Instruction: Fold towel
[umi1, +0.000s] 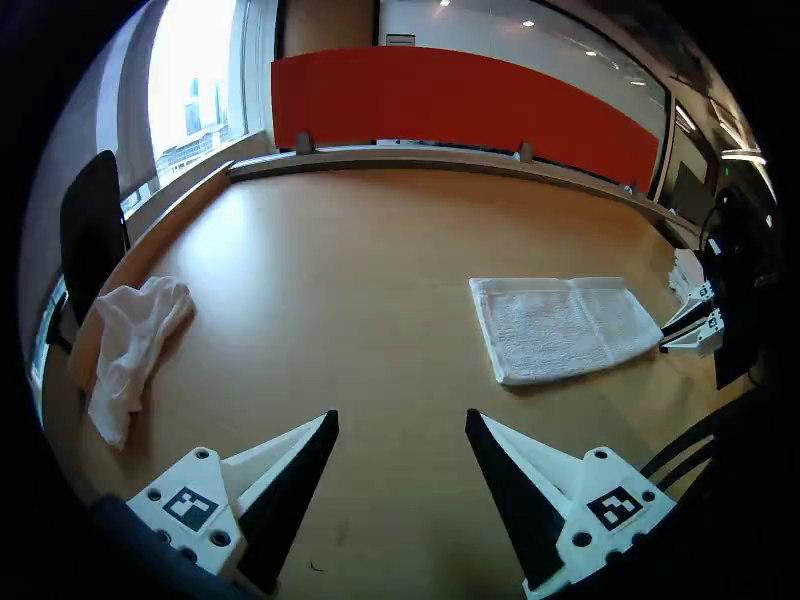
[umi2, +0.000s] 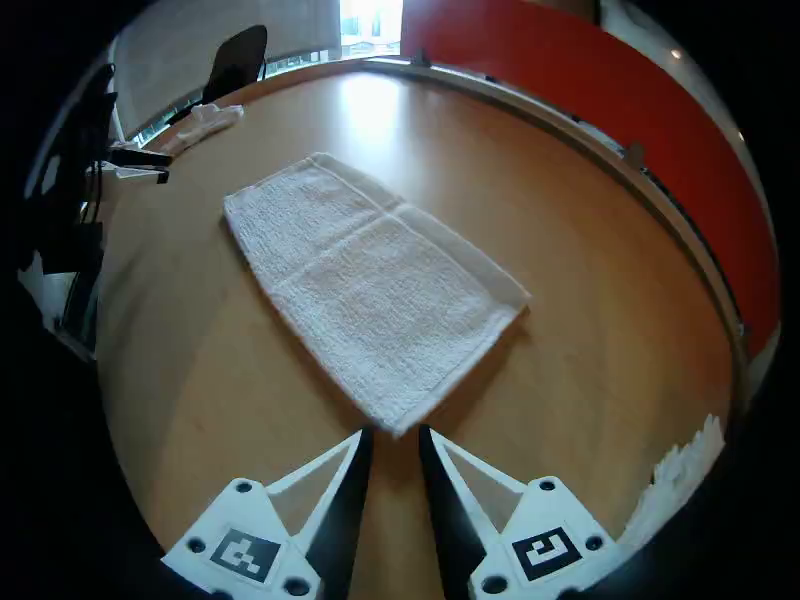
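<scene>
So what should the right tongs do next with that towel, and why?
Probably ease the right tongs forward and close on the near corner of the white towel: it lies flat on the wooden table, that corner sitting right at the slightly parted tips.

Pretty clearly an office, the open-plan, shared-desk sort. There's a big light-wood table (umi1: 330, 260) with a long red divider screen (umi1: 450, 100) standing on small brackets along its far edge, like you get between workstations. A black office chair (umi1: 90, 230) sits at the side, near the tall window (umi1: 195, 90), and through the glass you can see city high-rise buildings (umi1: 200, 105). Overhead there are recessed ceiling spotlights (umi1: 528, 22), with pale glossy wall panels (umi1: 560, 60) past the divider. Very corporate look overall.
</scene>
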